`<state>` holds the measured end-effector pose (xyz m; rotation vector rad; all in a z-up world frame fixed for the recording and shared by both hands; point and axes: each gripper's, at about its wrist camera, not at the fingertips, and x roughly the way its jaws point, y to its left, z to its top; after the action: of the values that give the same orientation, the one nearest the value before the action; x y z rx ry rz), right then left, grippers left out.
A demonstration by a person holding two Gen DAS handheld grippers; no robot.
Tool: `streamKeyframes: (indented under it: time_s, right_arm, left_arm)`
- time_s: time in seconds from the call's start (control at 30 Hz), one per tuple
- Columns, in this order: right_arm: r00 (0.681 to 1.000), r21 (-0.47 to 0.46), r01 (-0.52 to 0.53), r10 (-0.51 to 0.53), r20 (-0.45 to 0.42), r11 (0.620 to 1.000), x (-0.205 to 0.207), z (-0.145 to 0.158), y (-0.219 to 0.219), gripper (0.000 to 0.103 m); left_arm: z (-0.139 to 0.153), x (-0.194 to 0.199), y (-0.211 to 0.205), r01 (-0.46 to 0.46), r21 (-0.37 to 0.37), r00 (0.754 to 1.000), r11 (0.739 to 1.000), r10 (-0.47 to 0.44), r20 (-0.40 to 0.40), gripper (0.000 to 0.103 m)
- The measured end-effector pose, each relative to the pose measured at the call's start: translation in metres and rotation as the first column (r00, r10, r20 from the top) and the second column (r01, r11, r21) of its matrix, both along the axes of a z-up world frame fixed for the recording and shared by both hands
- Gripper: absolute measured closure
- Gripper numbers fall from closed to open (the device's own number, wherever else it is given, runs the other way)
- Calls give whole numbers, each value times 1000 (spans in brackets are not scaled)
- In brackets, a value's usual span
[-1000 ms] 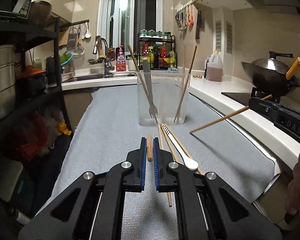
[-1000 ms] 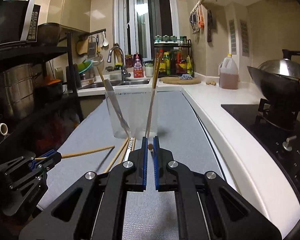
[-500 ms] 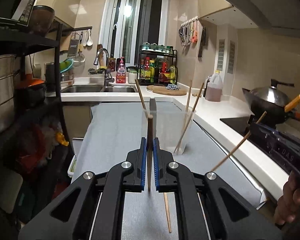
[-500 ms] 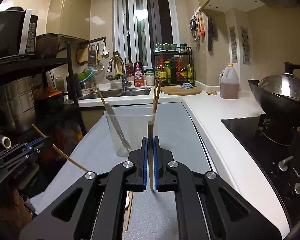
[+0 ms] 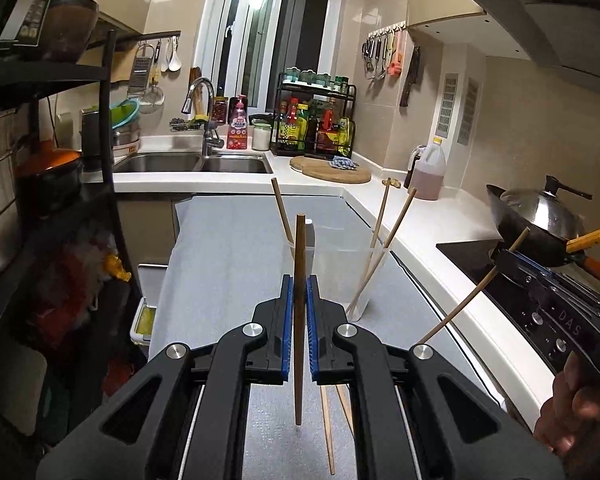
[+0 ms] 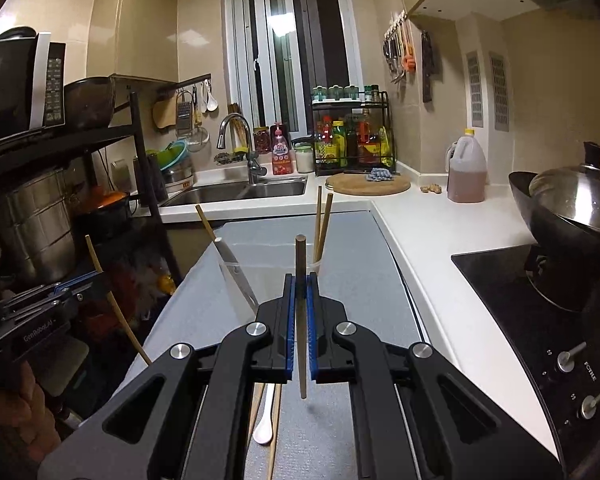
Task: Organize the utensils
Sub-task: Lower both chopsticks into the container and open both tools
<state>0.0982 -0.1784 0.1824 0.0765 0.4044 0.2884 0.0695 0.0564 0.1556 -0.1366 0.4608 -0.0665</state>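
In the left wrist view my left gripper is shut on a wooden chopstick that stands nearly upright between the blue pads, above the grey mat. Just behind it is a clear container holding three chopsticks and a metal utensil. My right gripper is shut on a second chopstick, also nearly upright, in front of the same container. Each gripper shows in the other's view: the right gripper and the left gripper. A white spoon and loose chopsticks lie on the mat below.
A sink lies at the back. A wok sits on the black hob to the right. A dark shelf rack with pots stands on the left. An oil jug and a round board are on the white counter.
Both grippers have risen off the mat, each with its chopstick. The chopsticks now stand nearly upright, and the container and the loose utensils sit lower in both views.
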Motion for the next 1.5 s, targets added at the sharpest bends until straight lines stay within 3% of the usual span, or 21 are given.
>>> streamKeyframes:
  time_s: [0.3, 0.5, 0.8, 0.93, 1.07, 1.23, 1.5]
  right_arm:
    - [999, 3, -23, 23, -32, 1000, 29, 23, 6, 98]
    - [998, 21, -58, 58, -35, 998, 47, 47, 13, 98]
    - [993, 82, -97, 90, 78, 992, 75, 107, 10, 98]
    - [990, 100, -85, 73, 124, 991, 88, 120, 7, 98]
    - [993, 109, -63, 51, 106, 992, 111, 106, 7, 98]
    - [998, 103, -65, 62, 30, 993, 139, 70, 15, 98]
    - [994, 73, -82, 87, -64, 994, 163, 16, 33, 98]
  left_arm:
    - [20, 35, 4, 26, -33, 999, 999, -28, -40, 96]
    - [45, 57, -2, 66, -13, 997, 998, -66, -37, 96]
    - [114, 94, -8, 120, -16, 991, 993, -118, 69, 96]
    - [128, 114, -15, 115, -2, 985, 993, -114, 126, 96]
    - [117, 142, -24, 99, 10, 988, 995, -99, 120, 96]
    - [76, 182, -32, 103, 33, 994, 994, -104, 30, 96]
    - [30, 204, -27, 97, 51, 993, 994, -93, -73, 96]
